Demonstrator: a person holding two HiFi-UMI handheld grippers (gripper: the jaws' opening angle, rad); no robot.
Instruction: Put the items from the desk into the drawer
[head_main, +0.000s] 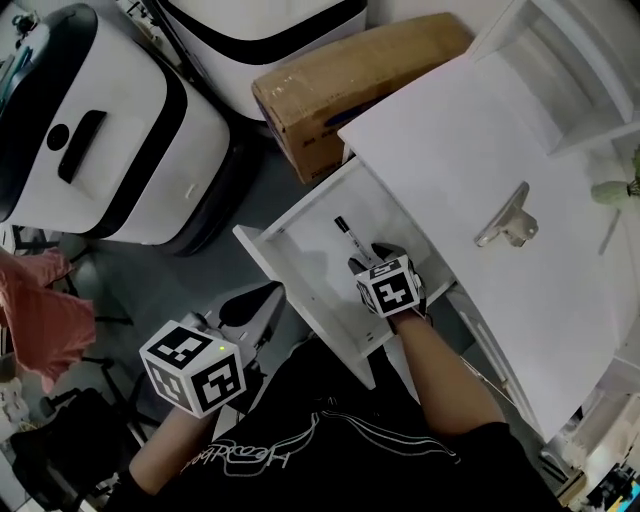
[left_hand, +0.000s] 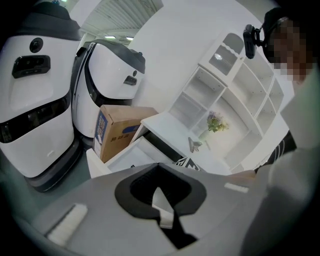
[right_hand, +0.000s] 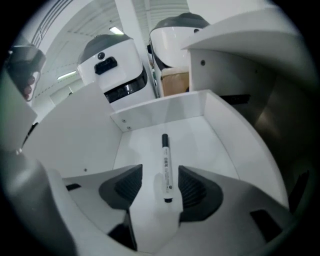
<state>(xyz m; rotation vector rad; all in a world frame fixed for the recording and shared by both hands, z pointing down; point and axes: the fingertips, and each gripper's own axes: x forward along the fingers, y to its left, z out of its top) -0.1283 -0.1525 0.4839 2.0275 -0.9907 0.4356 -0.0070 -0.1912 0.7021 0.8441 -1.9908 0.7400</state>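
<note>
A white marker with a black cap (head_main: 348, 233) (right_hand: 165, 167) lies flat on the floor of the pulled-out white drawer (head_main: 300, 290) (right_hand: 160, 112). My right gripper (head_main: 371, 259) (right_hand: 160, 187) reaches into the drawer and is open. Its dark pads (right_hand: 125, 186) stand on either side of the marker's near end without touching it. My left gripper (head_main: 262, 300) (left_hand: 160, 196) hangs low to the left of the drawer, outside it, shut with nothing in it. On the white desk top (head_main: 450, 150) lies a silver metal clip (head_main: 505, 222) (left_hand: 194, 144).
A cardboard box (head_main: 340, 90) (left_hand: 117, 130) stands on the floor behind the drawer. Two large white and black machines (head_main: 100, 130) (left_hand: 30, 95) stand at the left. A small flower (head_main: 615, 190) (left_hand: 216, 121) and white shelves (head_main: 570, 60) stand at the desk's far side.
</note>
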